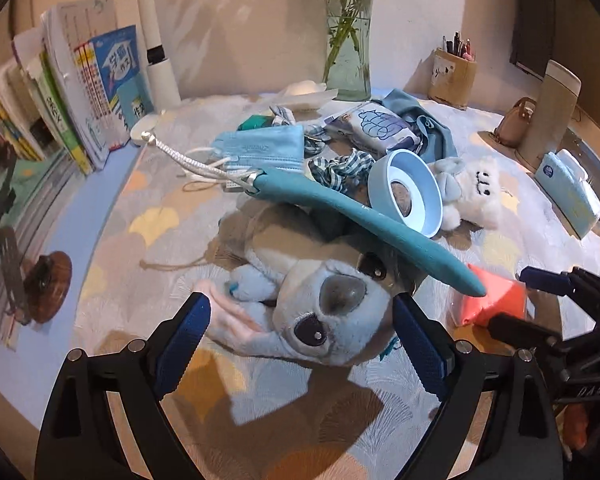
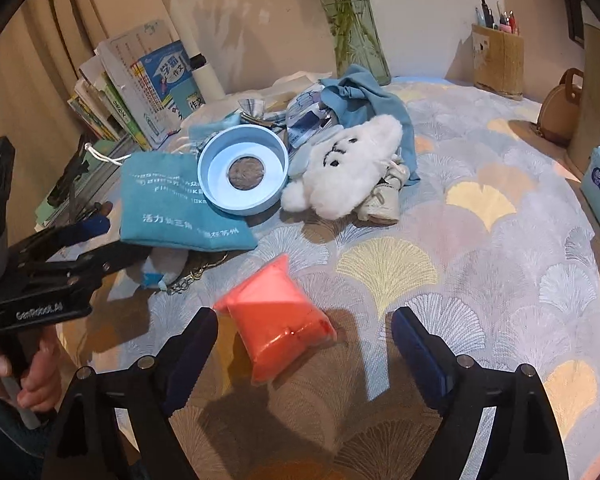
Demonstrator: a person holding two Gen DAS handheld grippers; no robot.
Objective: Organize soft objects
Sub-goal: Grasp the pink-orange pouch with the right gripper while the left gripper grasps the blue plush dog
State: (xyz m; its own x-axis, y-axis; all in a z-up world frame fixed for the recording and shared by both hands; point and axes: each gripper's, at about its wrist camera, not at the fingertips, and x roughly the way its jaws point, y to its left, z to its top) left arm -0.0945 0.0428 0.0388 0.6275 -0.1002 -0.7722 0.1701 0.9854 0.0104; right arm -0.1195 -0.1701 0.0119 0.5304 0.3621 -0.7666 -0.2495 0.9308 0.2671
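Left gripper [image 1: 300,344] spread wide, grasping nothing, one finger at each side of the head of a blue plush dog [image 1: 324,312]. Lying on its side on the patterned tablecloth [image 2: 480,280], nose toward the camera, one pink ear close to the left finger [image 1: 184,340]. Across the top of the dog, a teal drawstring bag [image 2: 172,208], seen edge-on from the left wrist and flat with white printed letters from the right wrist; white cord [image 1: 188,160] trailing from its far end.

Right gripper [image 2: 304,344] also released and holding nothing, fingers apart over an orange soft packet [image 2: 280,316] on the cloth. Packet nearer to the left finger [image 2: 196,344] than to the right one; cannot tell if touching. Seen from the left wrist just beside the dog's head, on its right.

Further back, a light blue round dish [image 2: 244,172] with a dark disc in the middle, resting partly on the teal bag. Just beside it, a white fluffy toy [image 2: 348,168] with a small stitched face, lying against a blue cloth [image 2: 364,92]. Behind, a blue face mask [image 1: 264,144], a checked scrunchie [image 1: 340,168] and a pack of tissues [image 1: 380,124] in a loose heap.

At the back edge: leaning books [image 1: 100,80], a glass vase [image 1: 348,60] with green stems, a pen holder [image 2: 498,60]
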